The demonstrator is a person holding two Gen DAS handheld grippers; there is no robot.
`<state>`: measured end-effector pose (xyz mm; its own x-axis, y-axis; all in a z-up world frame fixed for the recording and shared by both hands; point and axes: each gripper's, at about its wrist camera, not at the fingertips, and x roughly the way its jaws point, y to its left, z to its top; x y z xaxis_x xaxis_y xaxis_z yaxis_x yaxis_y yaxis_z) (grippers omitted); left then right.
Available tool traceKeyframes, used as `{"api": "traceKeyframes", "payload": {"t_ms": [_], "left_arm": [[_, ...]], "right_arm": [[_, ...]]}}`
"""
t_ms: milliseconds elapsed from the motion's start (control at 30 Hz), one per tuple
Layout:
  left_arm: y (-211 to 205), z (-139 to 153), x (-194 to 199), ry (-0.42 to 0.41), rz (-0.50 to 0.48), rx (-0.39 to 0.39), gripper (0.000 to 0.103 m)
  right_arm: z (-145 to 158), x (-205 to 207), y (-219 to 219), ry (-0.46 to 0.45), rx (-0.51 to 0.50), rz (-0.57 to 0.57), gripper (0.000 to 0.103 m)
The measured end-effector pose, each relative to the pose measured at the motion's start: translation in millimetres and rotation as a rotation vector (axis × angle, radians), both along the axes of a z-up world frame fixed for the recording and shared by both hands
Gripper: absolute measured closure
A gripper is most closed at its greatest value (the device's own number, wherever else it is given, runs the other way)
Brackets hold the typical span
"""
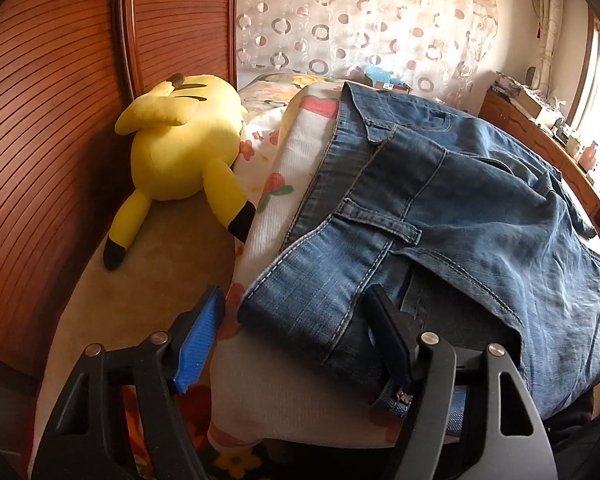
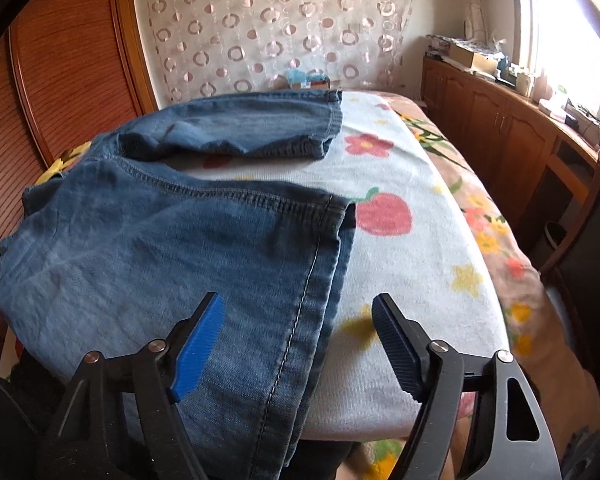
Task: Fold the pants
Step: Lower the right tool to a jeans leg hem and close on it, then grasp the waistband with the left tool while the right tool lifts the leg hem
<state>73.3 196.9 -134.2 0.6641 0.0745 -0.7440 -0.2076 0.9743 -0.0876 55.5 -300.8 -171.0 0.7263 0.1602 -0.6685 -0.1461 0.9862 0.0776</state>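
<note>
Your left gripper (image 1: 296, 312) straddles the jeans (image 1: 440, 208) waistband corner, fingers released; your right gripper (image 2: 300, 320) straddles the leg hem at the bed's (image 2: 416, 248) near edge, unclenched.

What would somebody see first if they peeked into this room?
Probably the bright yellow plush toy, lying against the reddish wooden slatted wardrobe door at the bed's left side. Next, the faded blue denim jeans spread across the white blanket printed with flowers and strawberries. The two black hand-held grippers with blue pads, left and right, sit over the jeans' near edge.
</note>
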Motion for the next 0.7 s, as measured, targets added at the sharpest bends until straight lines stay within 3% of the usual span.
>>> {"api": "traceKeyframes", "payload": {"t_ms": [67,200,300,400,700], "left_arm": [[1,1,0,-0.009,-0.010,-0.002,0.036],[-2,2,-1,-0.025,-0.018,0.003,0.046],[-2,5,-3,-0.041,-0.018,0.005,0.054],[-2,9,-5,-0.059,-0.028,0.001,0.064],[-16,38,-14,-0.136,-0.085,0.010,0.087]], "right_arm": [[3,1,-1,-0.006,-0.009,0.002,0.031],[6,-5,-1,-0.012,-0.020,0.017,0.053],[2,-8,2,-0.018,-0.019,0.038,0.086],[3,-1,7,-0.026,-0.008,0.059,0.094],[56,-12,21,-0.148,0.020,0.159,0.097]]}}
